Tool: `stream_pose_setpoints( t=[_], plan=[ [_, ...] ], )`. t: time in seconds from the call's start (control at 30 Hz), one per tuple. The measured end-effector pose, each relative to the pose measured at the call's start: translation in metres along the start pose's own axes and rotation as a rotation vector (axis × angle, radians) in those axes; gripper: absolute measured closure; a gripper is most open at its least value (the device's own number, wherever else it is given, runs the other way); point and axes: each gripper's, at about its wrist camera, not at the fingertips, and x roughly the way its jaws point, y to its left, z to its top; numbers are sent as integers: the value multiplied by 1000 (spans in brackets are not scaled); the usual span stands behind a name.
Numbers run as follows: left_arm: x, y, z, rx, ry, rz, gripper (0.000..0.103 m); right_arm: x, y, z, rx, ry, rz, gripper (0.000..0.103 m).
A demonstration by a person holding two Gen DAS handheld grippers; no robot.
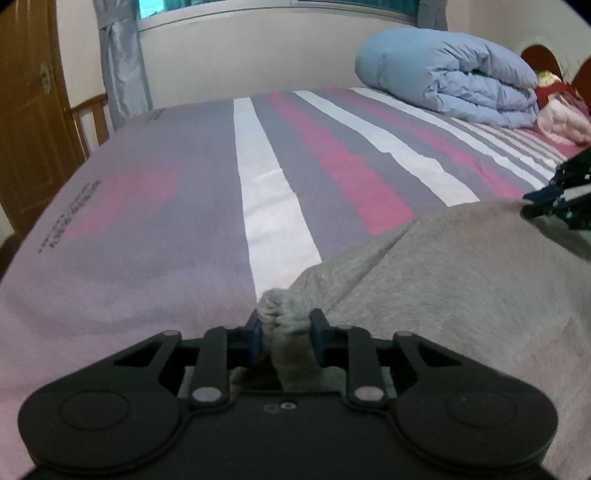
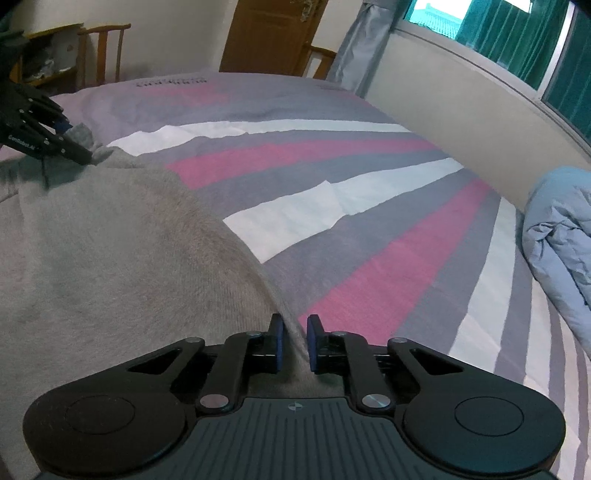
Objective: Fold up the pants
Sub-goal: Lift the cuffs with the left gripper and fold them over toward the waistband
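Note:
Grey fleece pants (image 1: 461,280) lie on the striped bed sheet (image 1: 184,206). My left gripper (image 1: 284,328) is shut on a bunched corner of the pants. It also shows at the left of the right wrist view (image 2: 79,146), pinching the cloth. My right gripper (image 2: 294,339) is shut on the folded edge of the pants (image 2: 110,251), which run off to the left. It shows at the right edge of the left wrist view (image 1: 543,206), at the pants' far corner.
A folded light-blue duvet (image 1: 450,81) lies at the head of the bed, also in the right wrist view (image 2: 561,229). Red and pink bedding (image 1: 561,107) sits beside it. A wall with a window (image 2: 498,33) runs along the bed. A wooden door (image 2: 269,33) and chairs (image 2: 103,51) stand beyond.

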Motion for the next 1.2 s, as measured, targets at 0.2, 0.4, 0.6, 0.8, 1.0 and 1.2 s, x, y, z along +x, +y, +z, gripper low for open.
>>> stream_pose_setpoints(
  t=[0.2,0.4,0.6,0.8,1.0,1.2],
  plan=[
    [-13,-8,2,33,-29,19,93,-12,2,0,1,-7,-12,95],
    [-43,-7,4,22,-112,-7,95,-31,2,-3,29,-33,3,97],
    [-94,-5,-8,-2,-215,-62,95,-96,14,-15,-10,-128,5,98],
    [-160,-29,-42,44,-260,-97,95,-188,59,-41,-75,-200,-25,98],
    [-206,-59,-100,85,-212,-90,95,-251,135,-93,-115,-180,-40,98],
    [-215,-79,-160,-38,-62,25,81,-270,209,-160,-19,-100,-38,91]
  ],
)
